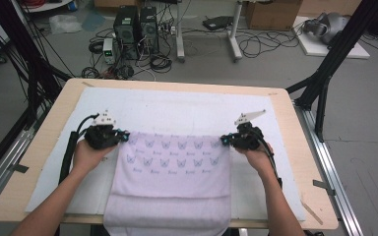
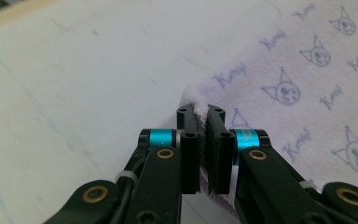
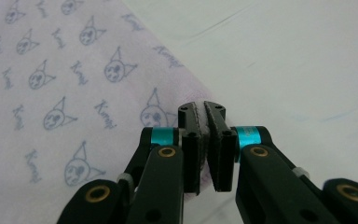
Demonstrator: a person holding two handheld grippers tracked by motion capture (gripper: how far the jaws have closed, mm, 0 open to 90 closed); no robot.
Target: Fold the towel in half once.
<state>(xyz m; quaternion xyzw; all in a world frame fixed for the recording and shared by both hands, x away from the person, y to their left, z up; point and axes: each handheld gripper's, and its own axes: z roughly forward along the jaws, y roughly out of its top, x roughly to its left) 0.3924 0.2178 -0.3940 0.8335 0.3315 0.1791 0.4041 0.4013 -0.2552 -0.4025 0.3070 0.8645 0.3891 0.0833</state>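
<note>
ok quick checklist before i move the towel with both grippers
1. Left gripper shut on the towel corner: ok.
2. Right gripper shut on the other far corner: ok.
3. Both grippers level across the table, high view: ok.
4. Far edge between them straight, no sag: ok.
5. Near end hangs over the table's front edge: not ok if it must lie flat.
6. How deep the cloth sits between the fingers: cannot tell.

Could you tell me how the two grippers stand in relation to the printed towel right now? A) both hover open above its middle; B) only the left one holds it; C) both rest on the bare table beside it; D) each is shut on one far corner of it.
D: the left gripper and the right gripper each have towel cloth pinched between closed jaws at a far corner.
</note>
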